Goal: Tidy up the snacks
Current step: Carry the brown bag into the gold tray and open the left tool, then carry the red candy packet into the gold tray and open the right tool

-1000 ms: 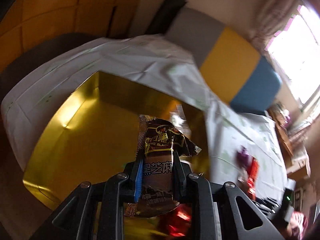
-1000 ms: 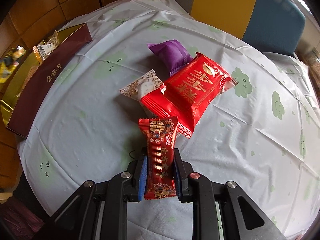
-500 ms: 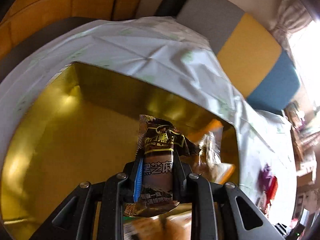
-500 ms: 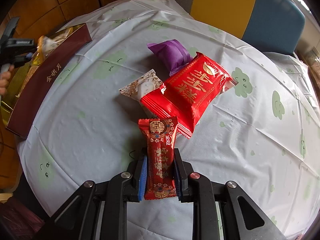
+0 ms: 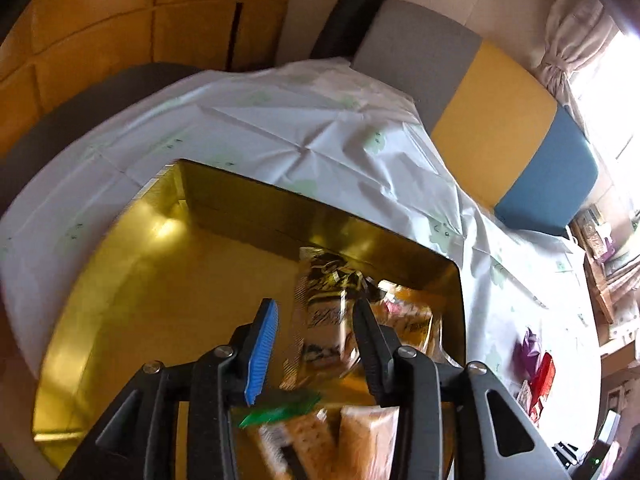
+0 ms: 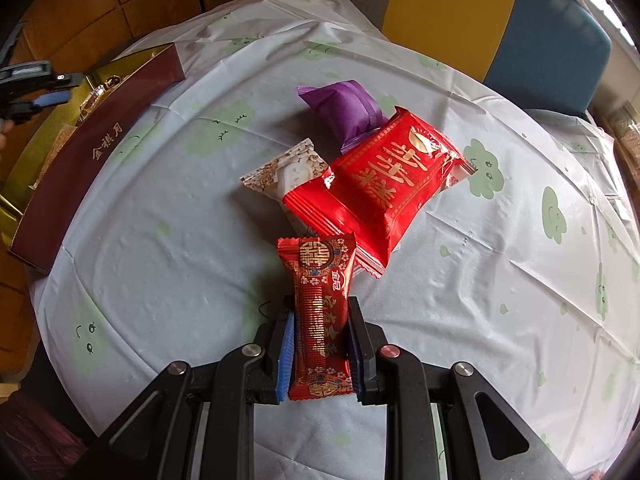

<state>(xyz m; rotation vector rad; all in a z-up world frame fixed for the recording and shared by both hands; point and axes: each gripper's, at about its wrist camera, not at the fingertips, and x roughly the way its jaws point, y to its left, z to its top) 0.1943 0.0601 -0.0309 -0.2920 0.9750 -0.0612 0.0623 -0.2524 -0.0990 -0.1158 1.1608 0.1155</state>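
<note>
My left gripper point(image 5: 314, 308) is open above the gold-lined box point(image 5: 160, 300). The dark sesame snack bar point(image 5: 324, 320) lies blurred between and below the fingers, free of them, beside other packets point(image 5: 412, 320) in the box. My right gripper point(image 6: 320, 316) is shut on a long red snack bar point(image 6: 322, 304), held just above the tablecloth. Ahead of it lie a large red packet point(image 6: 384, 196), a white patterned packet point(image 6: 286, 170) and a purple packet point(image 6: 344, 108). The box's maroon side point(image 6: 92, 152) shows at the left of the right wrist view, with the left gripper point(image 6: 40, 88) over it.
A round table with a pale green-patterned cloth point(image 6: 160, 220) holds everything. A bench with grey, yellow and blue cushions point(image 5: 500, 120) runs behind it. Wooden panelling point(image 5: 100, 32) is on the left. More packets, green point(image 5: 280, 408) and tan point(image 5: 368, 436), lie in the box's near end.
My left gripper has opened and let go of the dark sesame bar, which has dropped into the box. The right gripper has stayed still with the red bar.
</note>
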